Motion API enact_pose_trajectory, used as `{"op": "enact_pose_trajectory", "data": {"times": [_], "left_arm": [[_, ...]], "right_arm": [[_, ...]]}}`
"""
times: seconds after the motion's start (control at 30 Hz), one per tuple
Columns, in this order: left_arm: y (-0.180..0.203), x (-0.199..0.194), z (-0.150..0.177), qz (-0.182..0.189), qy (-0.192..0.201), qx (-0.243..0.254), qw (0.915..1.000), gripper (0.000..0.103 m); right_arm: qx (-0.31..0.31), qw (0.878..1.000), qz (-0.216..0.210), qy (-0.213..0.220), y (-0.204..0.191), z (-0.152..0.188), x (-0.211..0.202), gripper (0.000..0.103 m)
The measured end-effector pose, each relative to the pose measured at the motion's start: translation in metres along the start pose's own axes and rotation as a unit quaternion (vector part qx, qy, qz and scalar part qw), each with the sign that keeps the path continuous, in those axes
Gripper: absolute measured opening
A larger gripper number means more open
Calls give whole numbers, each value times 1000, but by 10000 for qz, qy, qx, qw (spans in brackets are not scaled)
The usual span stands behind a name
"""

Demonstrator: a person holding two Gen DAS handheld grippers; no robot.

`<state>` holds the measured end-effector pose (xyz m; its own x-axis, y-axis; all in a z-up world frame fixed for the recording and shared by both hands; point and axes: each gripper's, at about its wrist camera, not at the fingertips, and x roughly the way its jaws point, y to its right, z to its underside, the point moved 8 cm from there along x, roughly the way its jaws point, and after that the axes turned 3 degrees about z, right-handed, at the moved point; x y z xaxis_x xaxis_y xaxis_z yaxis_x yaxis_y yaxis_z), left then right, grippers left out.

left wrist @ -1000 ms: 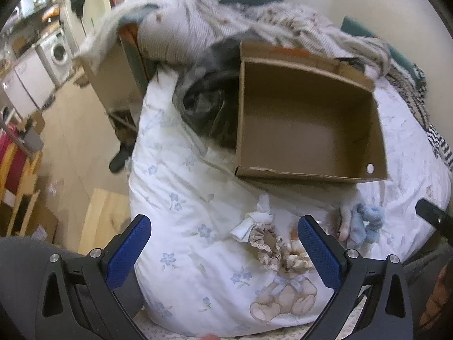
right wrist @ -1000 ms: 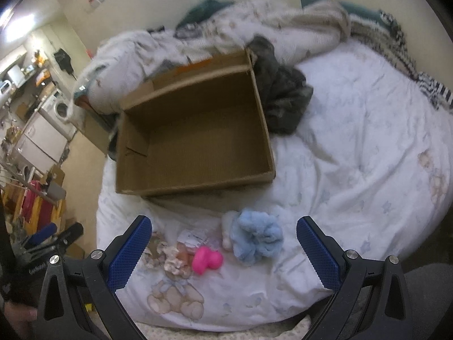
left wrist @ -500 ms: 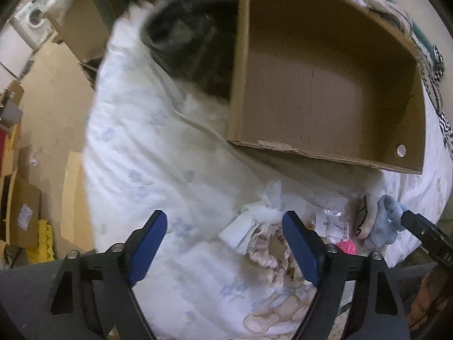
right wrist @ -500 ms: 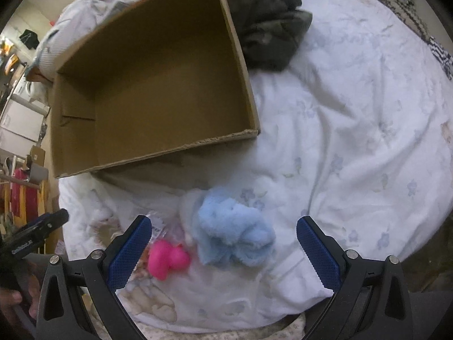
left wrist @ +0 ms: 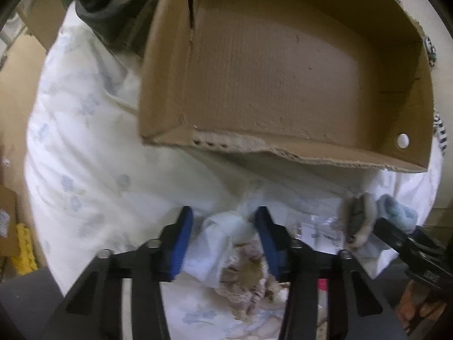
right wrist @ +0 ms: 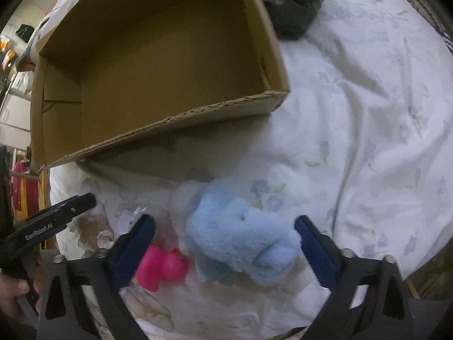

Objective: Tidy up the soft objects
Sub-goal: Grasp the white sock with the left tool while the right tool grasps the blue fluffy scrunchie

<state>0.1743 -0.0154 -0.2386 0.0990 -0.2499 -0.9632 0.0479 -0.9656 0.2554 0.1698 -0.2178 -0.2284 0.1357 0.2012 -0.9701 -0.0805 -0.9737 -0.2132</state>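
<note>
The left gripper [left wrist: 223, 235] is low over the bed, its blue pads on both sides of a white crumpled cloth [left wrist: 219, 243]; the jaws are narrowed around it, but I cannot tell if they already press it. The right gripper [right wrist: 225, 243] is released, its wide jaws standing at both sides of the light blue plush toy [right wrist: 240, 243], apart from it. A pink soft toy [right wrist: 161, 266] lies just left of the blue one. The cardboard box [right wrist: 170, 124] stands on the white floral duvet [right wrist: 354, 130], far behind the toys, with nothing inside. A dark garment [right wrist: 291, 2] lies at the far right corner of the box
</note>
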Motion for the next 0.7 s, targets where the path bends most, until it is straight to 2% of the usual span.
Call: {"op": "enact_pose_trajectory", "data": {"times": [0.17, 0.27, 0.47, 0.7], "left_arm": [[0, -2, 6, 157, 0, 48, 9999, 25], [-3, -6, 9, 175, 155, 118, 9997, 23], [-9, -53, 6, 50, 724, -68, 9973, 23], [-24, -87, 29, -165, 1097, -204, 9936, 23]], "right_arm": [[-94, 9997, -239, -39, -10, 0, 2, 40], [-153, 9995, -251, 105, -12, -1, -4, 29], [-131, 9974, -578, 414, -14, 2, -27, 26], [-190, 9911, -1121, 686, -19, 6, -68, 26]]}}
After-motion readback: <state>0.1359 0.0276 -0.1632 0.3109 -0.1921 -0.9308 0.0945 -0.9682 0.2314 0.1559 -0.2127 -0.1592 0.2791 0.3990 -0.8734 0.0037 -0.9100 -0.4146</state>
